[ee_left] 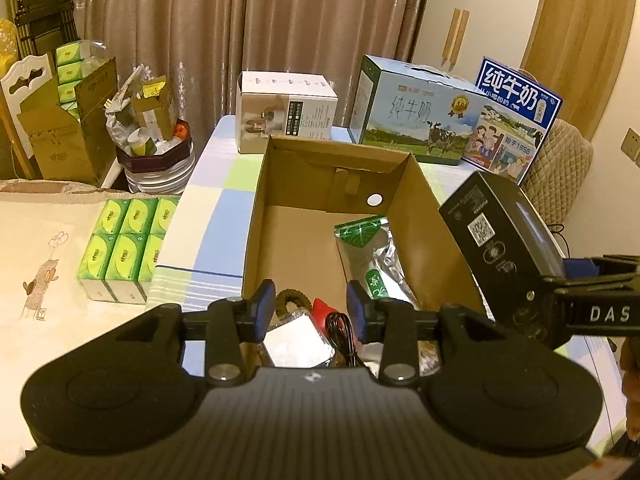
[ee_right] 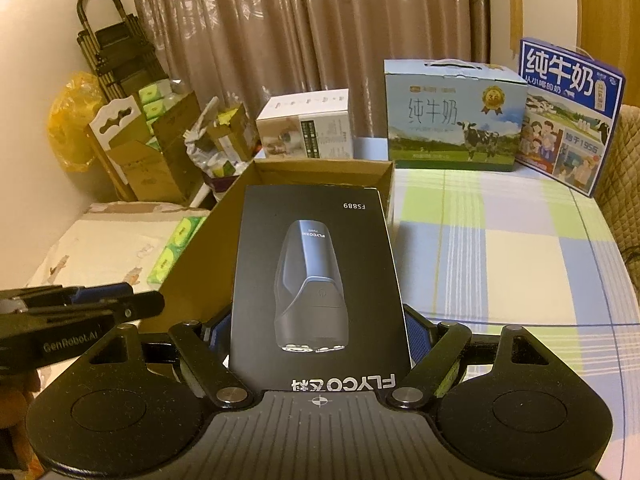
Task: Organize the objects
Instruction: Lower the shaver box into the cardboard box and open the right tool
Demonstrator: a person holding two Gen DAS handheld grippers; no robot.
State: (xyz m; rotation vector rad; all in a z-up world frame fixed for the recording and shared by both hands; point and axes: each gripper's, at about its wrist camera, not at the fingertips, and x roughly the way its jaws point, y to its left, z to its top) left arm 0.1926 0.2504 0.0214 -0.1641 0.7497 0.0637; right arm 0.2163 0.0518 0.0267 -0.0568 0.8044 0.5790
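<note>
Right hand-held gripper (ee_right: 320, 344) clamping shaver box (ee_right: 320, 280), left hand-held gripper (ee_left: 311, 304) seemingly empty

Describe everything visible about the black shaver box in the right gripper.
The black shaver box is a flat, rectangular carton, apparently matte cardboard. Its front shows a grey shaver picture, "FS889" and "FLYCO"; a narrow side carries a QR code and small print. It looks closed and undamaged. The right gripper clamps its near end by both edges, holding it tilted in the air over the open cardboard box, touching nothing else.
</note>
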